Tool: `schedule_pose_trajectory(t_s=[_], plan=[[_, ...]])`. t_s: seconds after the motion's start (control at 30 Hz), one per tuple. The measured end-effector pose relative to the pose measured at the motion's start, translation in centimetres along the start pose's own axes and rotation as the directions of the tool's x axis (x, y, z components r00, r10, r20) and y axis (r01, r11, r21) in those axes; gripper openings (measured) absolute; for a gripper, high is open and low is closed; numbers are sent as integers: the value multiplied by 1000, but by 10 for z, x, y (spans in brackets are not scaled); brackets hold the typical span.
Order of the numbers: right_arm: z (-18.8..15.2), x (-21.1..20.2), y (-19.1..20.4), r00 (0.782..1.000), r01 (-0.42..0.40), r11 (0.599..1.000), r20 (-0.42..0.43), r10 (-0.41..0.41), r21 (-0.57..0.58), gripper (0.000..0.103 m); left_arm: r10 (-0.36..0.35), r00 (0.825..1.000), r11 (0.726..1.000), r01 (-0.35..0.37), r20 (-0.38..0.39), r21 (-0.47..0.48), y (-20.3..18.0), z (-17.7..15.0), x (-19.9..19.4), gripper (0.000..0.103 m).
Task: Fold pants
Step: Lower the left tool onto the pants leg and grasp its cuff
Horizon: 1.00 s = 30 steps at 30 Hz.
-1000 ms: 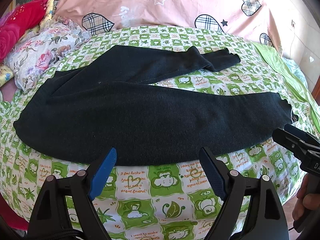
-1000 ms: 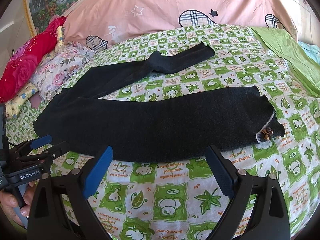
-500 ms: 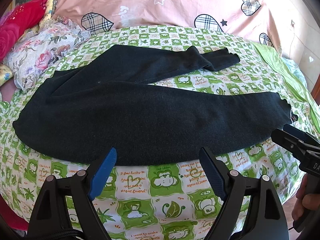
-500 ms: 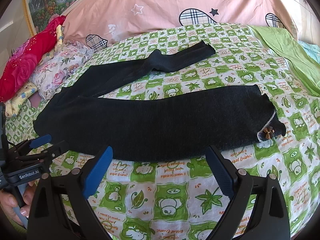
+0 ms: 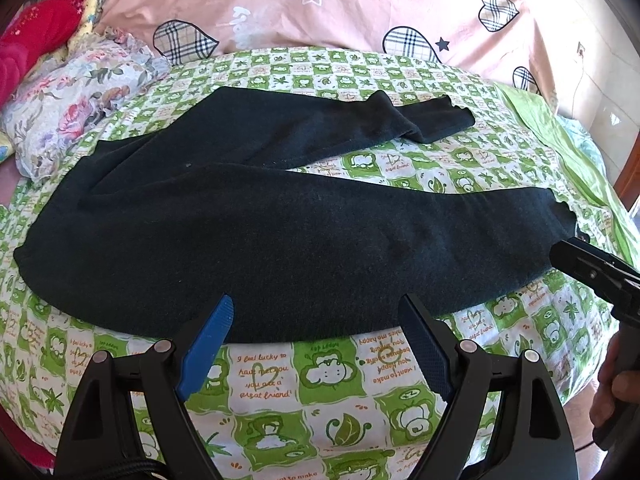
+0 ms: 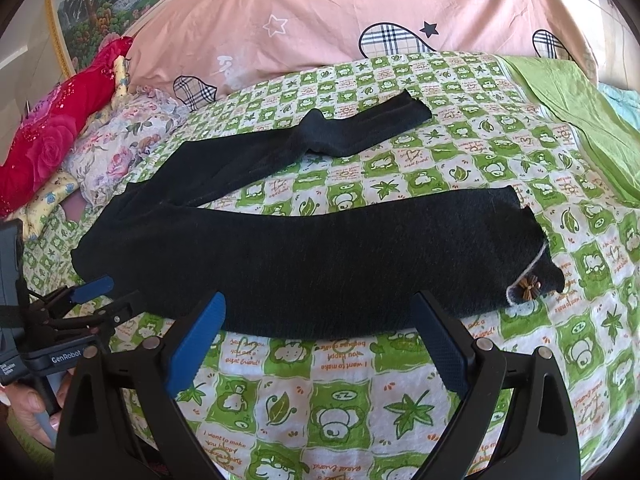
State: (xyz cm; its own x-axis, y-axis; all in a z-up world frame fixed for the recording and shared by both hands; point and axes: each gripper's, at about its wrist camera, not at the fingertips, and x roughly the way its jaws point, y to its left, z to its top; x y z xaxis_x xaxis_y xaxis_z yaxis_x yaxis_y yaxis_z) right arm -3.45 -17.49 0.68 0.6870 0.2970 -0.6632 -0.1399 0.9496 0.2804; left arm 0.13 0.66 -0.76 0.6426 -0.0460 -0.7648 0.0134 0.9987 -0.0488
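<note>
Currently both sets of jaws stand wide apart, gripping nothing: left gripper (image 5: 316,332) and right gripper (image 6: 320,328) hover over the bed (image 6: 360,400). Just ahead of them, the pants (image 5: 260,240) lie spread, legs splayed; no fold is made yet. Only the right wrist view shows the cuff's brown flower trim (image 6: 529,287).

1. Dark blue-black knit pants (image 5: 288,240); a small brown flower button (image 6: 529,291) with pale trim at the cuff;
2. Green-and-white checked bedsheet (image 5: 328,376) printed with monkeys, leaves and orange lettering;
3. Beyond the pants, a pink quilt (image 6: 320,20) bearing plaid hearts, stars;
4. Floral pillow (image 5: 68,108); red rose-patterned fabric (image 6: 52,144).
</note>
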Motion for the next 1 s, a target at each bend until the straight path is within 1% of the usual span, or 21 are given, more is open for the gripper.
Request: schedule_pose_trajectory(t_s=[0.03, 0.2, 0.33, 0.4, 0.63, 0.7, 0.83, 0.9, 1.0], plan=[[2, 1, -1, 1000, 1, 1000, -2, -1, 1, 94, -17, 1000, 1000, 17, -4, -2, 2, 2, 1, 85], [15, 6, -5, 1000, -11, 1000, -16, 11, 9, 94, -49, 999, 999, 48, -12, -21, 6, 17, 6, 85], [29, 10, -8, 1000, -17, 1000, -12, 17, 9, 94, -47, 999, 999, 47, -20, -23, 7, 28, 11, 85], [37, 12, -10, 1000, -29, 999, -11, 29, 18, 94, -27, 999, 1000, 27, -26, -11, 7, 32, 14, 85], [75, 24, -17, 998, -64, 997, -2, 64, 39, 94, -18, 1000, 1000, 18, -5, 5, 14, 56, 21, 85], [86, 28, -21, 997, -75, 996, 2, 75, 42, 94, -8, 1000, 1000, 8, -2, 1, 17, 66, 24, 85], [112, 39, -35, 996, -90, 994, -1, 90, 55, 94, -41, 999, 999, 41, -16, -13, 24, 92, 33, 85], [124, 45, -43, 996, -86, 995, 0, 86, 55, 94, -43, 999, 999, 43, -20, 2, 25, 105, 39, 85], [142, 56, -56, 998, -68, 996, -8, 69, 62, 94, -26, 1000, 999, 26, -17, 38, 23, 129, 53, 86]])
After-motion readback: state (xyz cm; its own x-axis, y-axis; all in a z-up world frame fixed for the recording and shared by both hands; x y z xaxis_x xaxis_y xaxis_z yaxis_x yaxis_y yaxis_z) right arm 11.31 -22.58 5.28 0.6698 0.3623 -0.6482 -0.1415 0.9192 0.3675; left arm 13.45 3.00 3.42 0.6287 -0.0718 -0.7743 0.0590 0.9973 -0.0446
